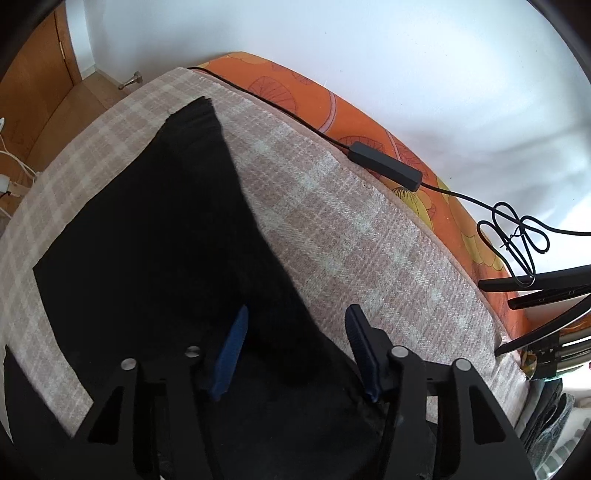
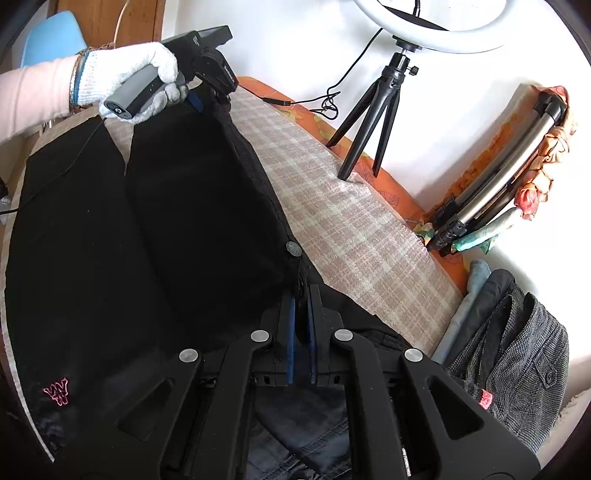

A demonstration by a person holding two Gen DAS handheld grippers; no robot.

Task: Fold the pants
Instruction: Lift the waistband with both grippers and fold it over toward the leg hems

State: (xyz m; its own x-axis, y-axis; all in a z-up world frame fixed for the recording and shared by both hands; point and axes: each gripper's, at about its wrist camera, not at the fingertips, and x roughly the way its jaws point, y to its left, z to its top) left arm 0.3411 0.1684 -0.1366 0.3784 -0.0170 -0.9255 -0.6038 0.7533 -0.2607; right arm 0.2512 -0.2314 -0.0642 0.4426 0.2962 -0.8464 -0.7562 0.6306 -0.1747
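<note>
Black pants (image 2: 140, 229) lie spread on a checked cloth (image 2: 343, 221) over an orange floral sheet (image 1: 369, 122), the 2 legs side by side with a narrow wedge of cloth showing between them near the far end, and a round button (image 2: 294, 249) on the waist edge close to the right gripper (image 2: 301, 325). That gripper's blue pads are clenched on a fold of the black fabric just below the button. The left gripper (image 1: 295, 328) points down over the far part of the pants, its jaws apart with black fabric below and between them; the pads press on nothing visible. In the right view a white-gloved hand (image 2: 125, 74) holds this gripper by its grey handle. A black cable (image 1: 388, 166) runs along the sheet's edge toward a small tripod (image 2: 369, 118) under a ring light (image 2: 436, 26). Grey clothes (image 2: 517, 350) are piled at the right.
</note>
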